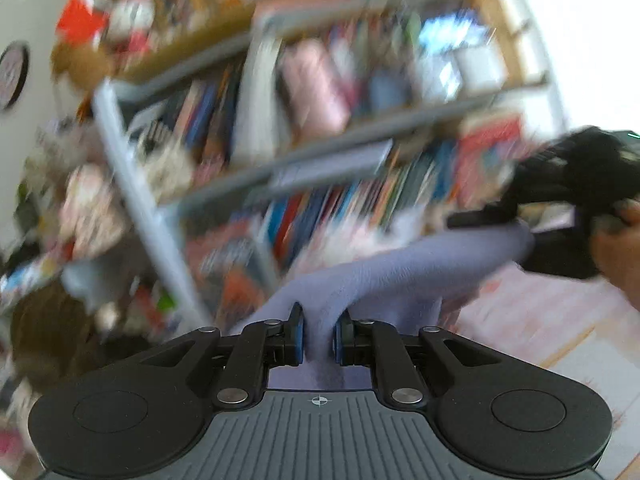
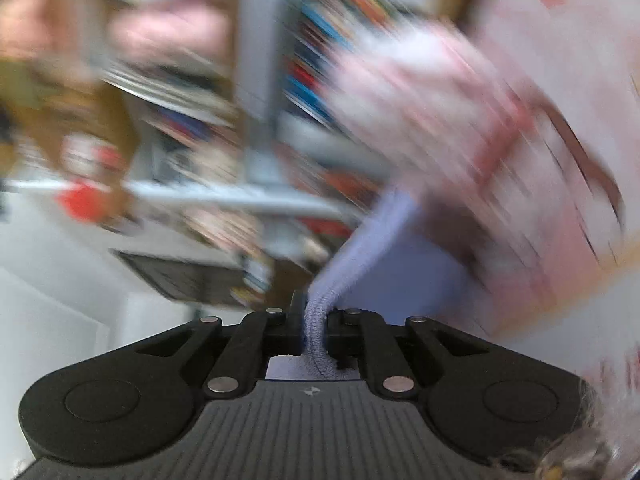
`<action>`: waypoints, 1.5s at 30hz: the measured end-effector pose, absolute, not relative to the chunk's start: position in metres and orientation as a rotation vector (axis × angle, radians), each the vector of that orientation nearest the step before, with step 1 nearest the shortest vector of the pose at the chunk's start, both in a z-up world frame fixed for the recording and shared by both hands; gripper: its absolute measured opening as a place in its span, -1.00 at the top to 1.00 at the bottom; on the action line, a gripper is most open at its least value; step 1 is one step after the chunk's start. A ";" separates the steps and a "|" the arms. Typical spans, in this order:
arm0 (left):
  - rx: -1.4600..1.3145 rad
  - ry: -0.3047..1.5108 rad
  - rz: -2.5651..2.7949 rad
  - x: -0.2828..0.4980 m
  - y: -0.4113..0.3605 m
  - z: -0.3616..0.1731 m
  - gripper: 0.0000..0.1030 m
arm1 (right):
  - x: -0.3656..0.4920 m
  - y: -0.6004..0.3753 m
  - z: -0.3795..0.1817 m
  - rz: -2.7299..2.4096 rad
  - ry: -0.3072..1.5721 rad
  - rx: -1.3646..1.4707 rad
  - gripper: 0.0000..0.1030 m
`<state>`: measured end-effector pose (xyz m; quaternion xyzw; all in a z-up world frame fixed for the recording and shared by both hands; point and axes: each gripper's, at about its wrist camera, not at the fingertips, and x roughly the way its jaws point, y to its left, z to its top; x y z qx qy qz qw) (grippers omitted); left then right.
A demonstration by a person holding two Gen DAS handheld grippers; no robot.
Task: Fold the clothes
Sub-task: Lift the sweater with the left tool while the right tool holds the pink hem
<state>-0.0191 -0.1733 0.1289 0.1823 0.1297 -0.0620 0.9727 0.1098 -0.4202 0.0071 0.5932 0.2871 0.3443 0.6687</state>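
A lavender garment (image 1: 384, 276) hangs in the air between my two grippers. My left gripper (image 1: 319, 334) is shut on one edge of it, cloth bunched between the blue pads. The cloth stretches up and right to my right gripper (image 1: 488, 218), a black tool at the right edge of the left wrist view, held by a hand (image 1: 620, 248). In the right wrist view my right gripper (image 2: 314, 330) is shut on a ribbed hem of the same garment (image 2: 360, 248), which runs up and away. Both views are blurred by motion.
A tall bookshelf (image 1: 280, 120) packed with books and toys fills the background. A pink patterned surface (image 1: 532, 312) lies below at the right, and shows blurred in the right wrist view (image 2: 480, 128). A white wall (image 2: 60, 280) is at the left.
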 end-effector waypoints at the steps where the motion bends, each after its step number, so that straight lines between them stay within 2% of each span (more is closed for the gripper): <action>1: 0.354 0.213 -0.164 -0.023 -0.178 0.141 0.75 | 0.111 -0.430 0.029 0.791 0.582 1.314 0.87; 7: 0.021 -0.093 -0.416 -0.055 -0.163 0.231 0.76 | 0.114 -0.455 0.193 1.027 0.139 1.152 0.87; 9: -0.103 -0.118 -0.470 -0.058 -0.147 0.246 0.76 | 0.115 -0.446 0.241 1.147 0.032 1.094 0.87; 11: -0.193 -0.059 -0.485 -0.049 -0.128 0.240 0.77 | 0.121 -0.429 0.269 1.188 0.029 1.016 0.87; 14: -0.224 0.101 -0.437 -0.024 -0.108 0.201 0.76 | 0.154 -0.388 0.244 1.104 0.238 0.918 0.87; 16: -0.226 0.276 -0.367 0.001 -0.096 0.150 0.77 | 0.177 -0.359 0.223 1.036 0.385 0.850 0.87; 20: -0.180 0.574 -0.254 0.035 -0.077 0.048 0.78 | 0.213 -0.306 0.109 0.792 0.740 0.777 0.87; 22: -0.131 0.678 -0.210 0.045 -0.070 0.008 0.78 | 0.221 -0.283 0.072 0.716 0.851 0.724 0.87; 24: -0.143 0.721 -0.185 0.054 -0.056 -0.010 0.78 | 0.229 -0.261 0.044 0.665 0.929 0.678 0.87; 32: -0.166 0.820 -0.139 0.086 -0.009 -0.042 0.78 | 0.242 -0.185 0.021 0.591 0.962 0.494 0.85; 34: -0.179 0.831 -0.143 0.088 -0.003 -0.048 0.77 | 0.233 -0.181 0.008 0.587 0.965 0.473 0.69; 39: -0.227 0.854 -0.148 0.090 0.009 -0.056 0.77 | 0.207 -0.199 -0.002 0.606 0.938 0.479 0.13; 42: -0.244 0.851 -0.151 0.084 0.011 -0.054 0.68 | 0.181 -0.216 0.005 0.624 0.902 0.416 0.00; 45: -0.217 0.826 -0.140 0.074 0.011 -0.047 0.66 | 0.149 -0.240 0.003 0.605 0.881 0.318 0.00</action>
